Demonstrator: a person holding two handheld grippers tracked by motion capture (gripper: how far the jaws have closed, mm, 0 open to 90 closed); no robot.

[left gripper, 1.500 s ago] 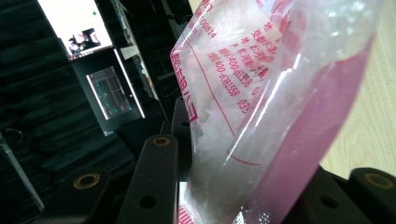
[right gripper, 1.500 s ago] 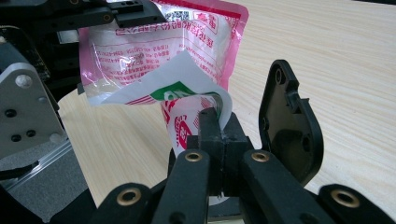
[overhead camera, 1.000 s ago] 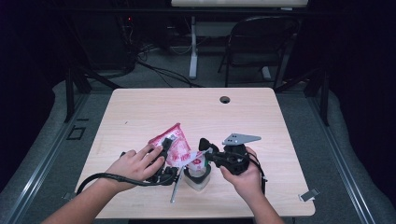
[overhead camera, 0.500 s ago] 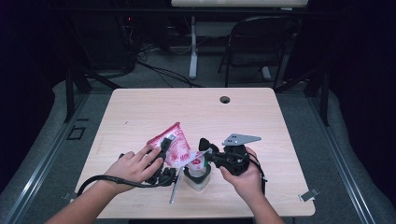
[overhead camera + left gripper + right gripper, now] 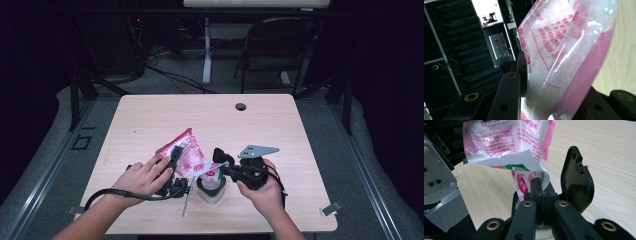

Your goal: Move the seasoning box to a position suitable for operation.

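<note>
A pink and clear plastic bag (image 5: pixel 184 150) of white grains hangs tilted over the table, and my left gripper (image 5: pixel 175 154) is shut on it. In the left gripper view the bag (image 5: pixel 564 50) sits between the black jaws. A white paper funnel (image 5: pixel 207 168) with red and green print stands in a small jar (image 5: pixel 210 191) under the bag's lower corner. My right gripper (image 5: pixel 539 188) is shut on the funnel's (image 5: pixel 524 170) edge, with the bag (image 5: pixel 509 137) just above. The jar's black flip lid (image 5: pixel 576 182) stands open beside the jaws.
A thin metal spoon (image 5: pixel 187 202) lies left of the jar near the front edge. The wooden table (image 5: pixel 210 120) has a cable hole (image 5: pixel 241 106) at the back. A black chair (image 5: pixel 280 45) stands behind it. The left gripper's cable (image 5: pixel 115 192) loops at the front left.
</note>
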